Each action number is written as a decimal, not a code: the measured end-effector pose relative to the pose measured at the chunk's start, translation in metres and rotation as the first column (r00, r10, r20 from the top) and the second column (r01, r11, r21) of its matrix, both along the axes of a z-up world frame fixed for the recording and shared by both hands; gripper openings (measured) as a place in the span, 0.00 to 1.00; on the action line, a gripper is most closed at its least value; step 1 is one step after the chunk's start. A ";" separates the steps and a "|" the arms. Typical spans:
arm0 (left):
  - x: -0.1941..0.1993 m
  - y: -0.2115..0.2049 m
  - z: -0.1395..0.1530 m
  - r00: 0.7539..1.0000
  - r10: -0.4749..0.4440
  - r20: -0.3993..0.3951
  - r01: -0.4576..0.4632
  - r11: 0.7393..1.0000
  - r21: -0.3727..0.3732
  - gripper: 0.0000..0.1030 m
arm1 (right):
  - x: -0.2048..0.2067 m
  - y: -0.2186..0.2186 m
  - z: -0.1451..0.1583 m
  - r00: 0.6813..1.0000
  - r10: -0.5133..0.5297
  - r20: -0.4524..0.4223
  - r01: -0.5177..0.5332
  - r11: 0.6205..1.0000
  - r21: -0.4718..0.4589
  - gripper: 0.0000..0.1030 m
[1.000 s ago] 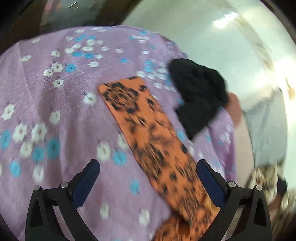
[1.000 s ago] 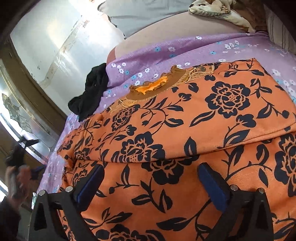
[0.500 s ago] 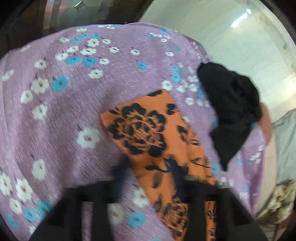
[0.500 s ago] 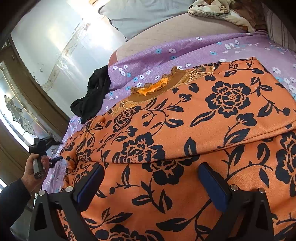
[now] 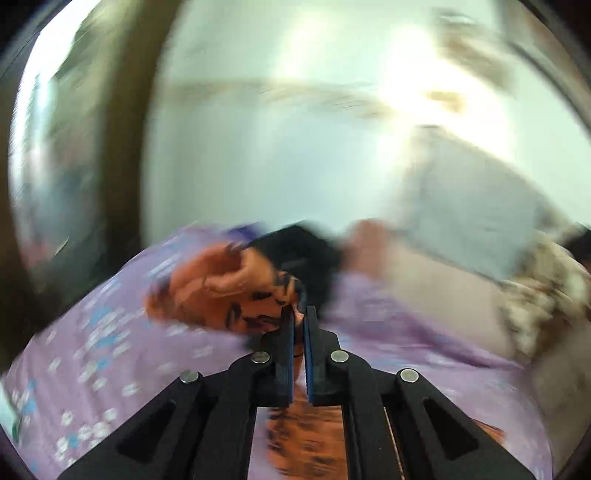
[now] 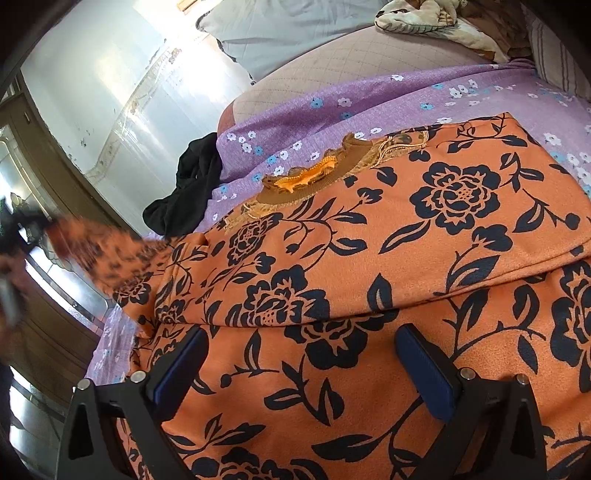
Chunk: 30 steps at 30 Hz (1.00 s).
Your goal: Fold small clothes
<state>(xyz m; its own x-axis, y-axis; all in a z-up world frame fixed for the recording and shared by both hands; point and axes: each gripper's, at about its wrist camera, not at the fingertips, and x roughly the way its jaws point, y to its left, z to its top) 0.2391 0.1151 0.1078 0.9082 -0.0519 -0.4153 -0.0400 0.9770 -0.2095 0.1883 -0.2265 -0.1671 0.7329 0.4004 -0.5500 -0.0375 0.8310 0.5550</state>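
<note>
An orange top with black flowers (image 6: 369,258) lies on the purple flowered bedsheet (image 6: 332,110), one side folded over the body, its frilled collar (image 6: 306,181) facing away. My right gripper (image 6: 299,354) is open and hovers just above the lower body. My left gripper (image 5: 299,314) is shut on the orange sleeve (image 5: 221,291) and holds it lifted off the bed; this view is blurred. In the right wrist view the lifted sleeve (image 6: 96,254) hangs at the far left.
A black garment (image 6: 188,192) lies bunched at the bed's far edge, also in the left wrist view (image 5: 306,254). A grey pillow (image 6: 280,29) and a patterned blanket (image 6: 436,26) lie at the head. A white wall and a wooden door frame stand beyond.
My left gripper has dropped onto the sleeve, shut on it and lifted it up and over toward the body. The right gripper has stayed in place.
</note>
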 end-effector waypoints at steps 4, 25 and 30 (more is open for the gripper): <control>-0.031 -0.121 0.027 0.962 -0.269 0.049 0.266 0.962 0.056 0.05 | 0.001 -0.004 0.000 1.000 0.002 0.003 -0.002 1.000 0.023 0.99; -0.020 -0.045 -0.199 0.844 -0.003 -0.536 0.048 0.997 0.069 0.64 | -0.014 -0.135 0.054 0.973 -0.196 -0.118 0.223 0.931 0.289 0.99; -0.012 -0.029 -0.229 0.831 0.016 -0.556 0.014 0.999 0.050 0.65 | 0.058 -0.118 0.042 0.942 -0.189 -0.279 0.169 0.981 -0.095 0.72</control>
